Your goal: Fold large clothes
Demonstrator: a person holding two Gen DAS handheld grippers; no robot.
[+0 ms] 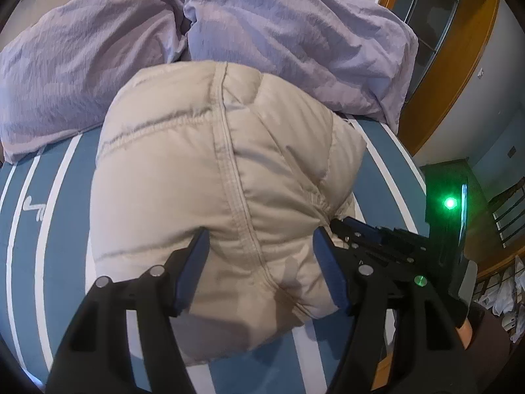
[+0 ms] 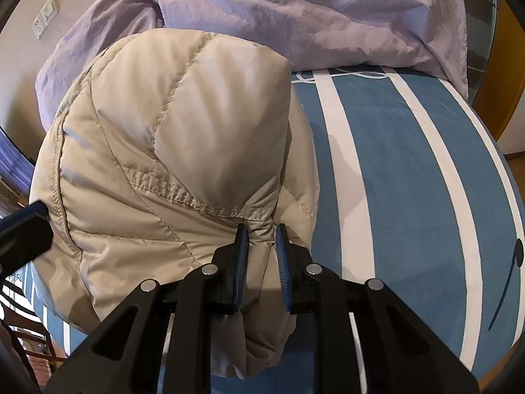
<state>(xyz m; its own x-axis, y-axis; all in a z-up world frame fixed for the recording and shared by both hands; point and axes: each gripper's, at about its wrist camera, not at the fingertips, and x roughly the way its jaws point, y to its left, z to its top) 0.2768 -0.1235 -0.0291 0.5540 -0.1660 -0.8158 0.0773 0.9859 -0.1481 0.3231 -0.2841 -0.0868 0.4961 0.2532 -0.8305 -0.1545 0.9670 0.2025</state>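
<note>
Blue bedsheet (image 2: 403, 170) with white stripes spreads under and to the right of the right tongs (image 2: 261, 229), and shows on both sides of the left tongs (image 1: 261, 234). Beyond both pairs, a crumpled lilac duvet (image 1: 279, 26) is heaped across the far end of the bed.

Between duvet and tongs lies the beige padded jacket (image 1: 203, 170), bunched into a thick bundle on the sheet, its stitched seams running toward the cameras.

Left tongs stand wide apart, one blue pad (image 1: 193, 262) on each side of the jacket's near end; the pads lie against the puffy cloth without pinching it.

Right tongs are nearly closed, clenched on a narrow fold of the jacket just below a stitched seam, with a sleeve-like roll hanging under them. Its black frame shows just right of the left tongs.
</note>
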